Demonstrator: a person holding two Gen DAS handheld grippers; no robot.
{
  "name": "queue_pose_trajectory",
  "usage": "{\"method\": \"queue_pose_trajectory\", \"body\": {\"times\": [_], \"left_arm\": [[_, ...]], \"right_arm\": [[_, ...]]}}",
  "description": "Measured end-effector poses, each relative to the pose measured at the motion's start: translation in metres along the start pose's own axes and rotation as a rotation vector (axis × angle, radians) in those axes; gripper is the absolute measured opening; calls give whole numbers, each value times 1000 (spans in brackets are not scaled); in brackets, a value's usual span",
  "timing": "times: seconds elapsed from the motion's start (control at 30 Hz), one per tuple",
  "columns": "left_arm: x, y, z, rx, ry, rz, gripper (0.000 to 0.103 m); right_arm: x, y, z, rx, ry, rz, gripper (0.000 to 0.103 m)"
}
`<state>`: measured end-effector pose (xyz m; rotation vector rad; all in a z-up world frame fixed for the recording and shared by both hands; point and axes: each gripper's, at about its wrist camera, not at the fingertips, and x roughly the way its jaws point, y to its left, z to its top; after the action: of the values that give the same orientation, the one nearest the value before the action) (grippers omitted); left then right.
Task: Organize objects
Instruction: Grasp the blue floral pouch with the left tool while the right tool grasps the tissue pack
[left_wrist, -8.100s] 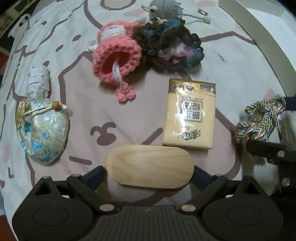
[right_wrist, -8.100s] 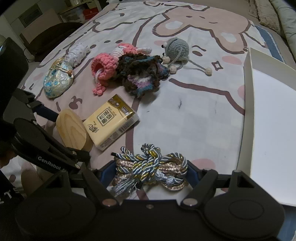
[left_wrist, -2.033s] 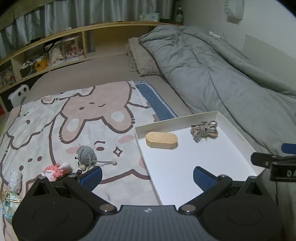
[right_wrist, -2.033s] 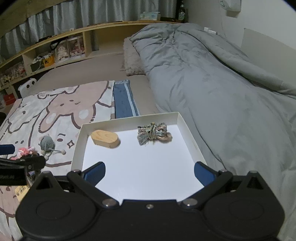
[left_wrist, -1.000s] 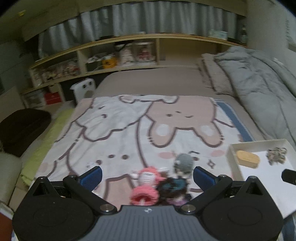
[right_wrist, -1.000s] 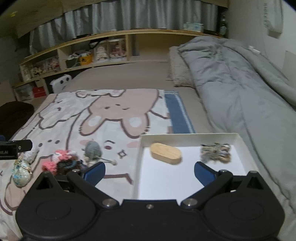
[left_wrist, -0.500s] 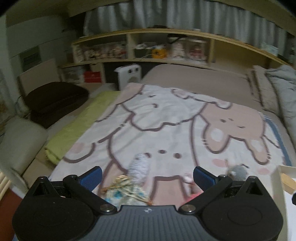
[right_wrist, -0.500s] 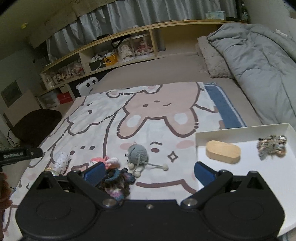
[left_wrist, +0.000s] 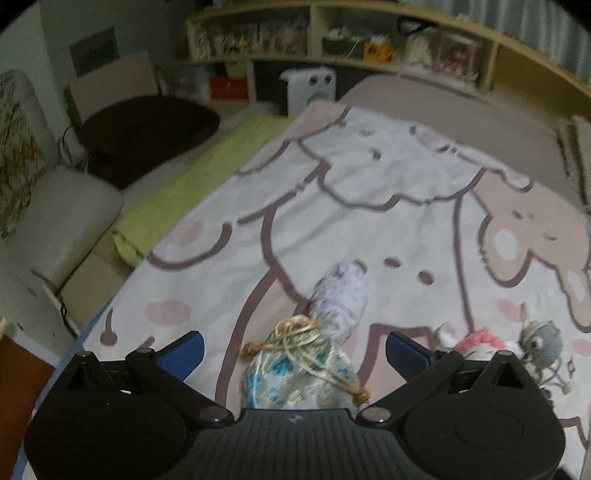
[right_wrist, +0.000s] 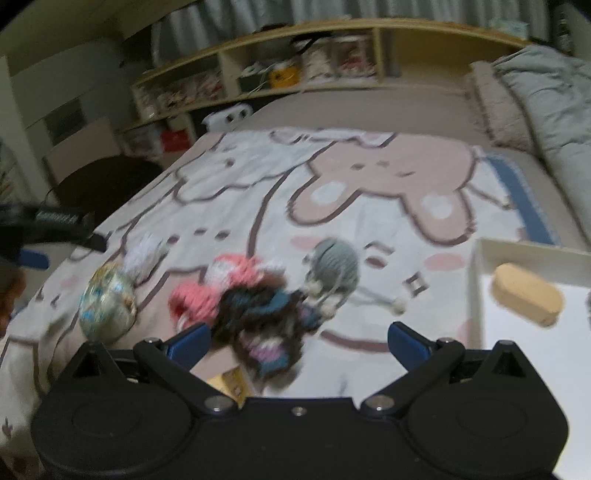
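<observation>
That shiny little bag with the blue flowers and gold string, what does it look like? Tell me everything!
The shiny pouch looks like pale silky cloth with blue flower patches. Gold cord wraps its neck and trails down to a small brown bead. It lies plump on the cartoon blanket, between the open blue fingers of the left gripper, which do not touch it. A white wrapped bundle sits right against its far end.

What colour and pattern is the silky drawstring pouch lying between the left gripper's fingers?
The pouch is pale cream with turquoise-blue floral print, tied by gold cord; clearest in the left wrist view.
</observation>
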<state>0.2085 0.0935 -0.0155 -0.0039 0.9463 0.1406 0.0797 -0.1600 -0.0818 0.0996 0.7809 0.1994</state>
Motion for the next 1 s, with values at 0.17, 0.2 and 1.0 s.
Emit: {"method": "queue_pose_trajectory", "body": {"times": [0.17, 0.2, 1.0], "left_arm": [[21, -3, -5, -31, 88, -7, 103], [26, -5, -6, -37, 103, -10, 103], [78, -1, -31, -113, 254, 58, 103]], "right_arm": [[14, 15, -17, -74, 40, 67, 103], [17, 19, -21, -99, 47, 73, 103], [51, 51, -60, -307, 193, 86, 103]]}}
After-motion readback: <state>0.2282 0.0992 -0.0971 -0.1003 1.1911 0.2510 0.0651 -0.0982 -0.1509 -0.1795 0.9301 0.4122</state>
